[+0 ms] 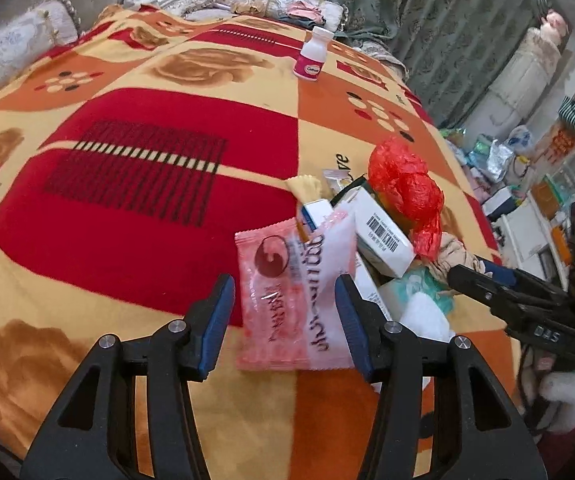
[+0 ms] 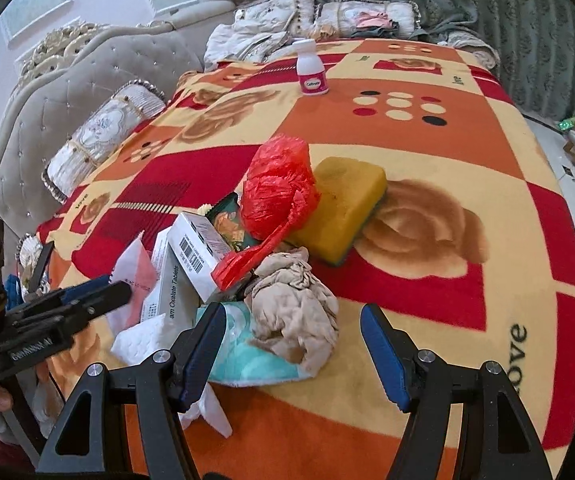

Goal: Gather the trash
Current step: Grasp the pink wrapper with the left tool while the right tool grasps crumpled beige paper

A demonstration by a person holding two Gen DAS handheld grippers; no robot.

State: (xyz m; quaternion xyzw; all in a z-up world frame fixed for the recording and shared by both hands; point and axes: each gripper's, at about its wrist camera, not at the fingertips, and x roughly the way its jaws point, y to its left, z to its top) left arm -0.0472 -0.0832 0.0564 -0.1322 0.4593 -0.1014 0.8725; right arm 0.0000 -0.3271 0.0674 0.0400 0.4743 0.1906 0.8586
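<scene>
A heap of trash lies on a patterned blanket (image 1: 127, 208). My left gripper (image 1: 285, 312) is open, its jaws on either side of a pink and white wrapper (image 1: 291, 300) at the heap's near edge. Behind it are a white barcoded box (image 1: 383, 228) and a crumpled red plastic bag (image 1: 403, 188). My right gripper (image 2: 293, 340) is open over a crumpled beige cloth (image 2: 299, 312) and a teal and white pack (image 2: 247, 356). The red bag (image 2: 277, 188), the white box (image 2: 199, 248) and a yellow sponge (image 2: 339, 204) lie beyond. A white bottle with a pink label (image 2: 311, 68) stands farther back.
Pillows (image 2: 99, 140) and a padded headboard (image 2: 67, 80) line the far side of the bed. Green curtains (image 1: 447, 32) hang behind. Cluttered floor and furniture (image 1: 535, 184) lie past the bed's right edge. My left gripper also shows in the right wrist view (image 2: 87, 296).
</scene>
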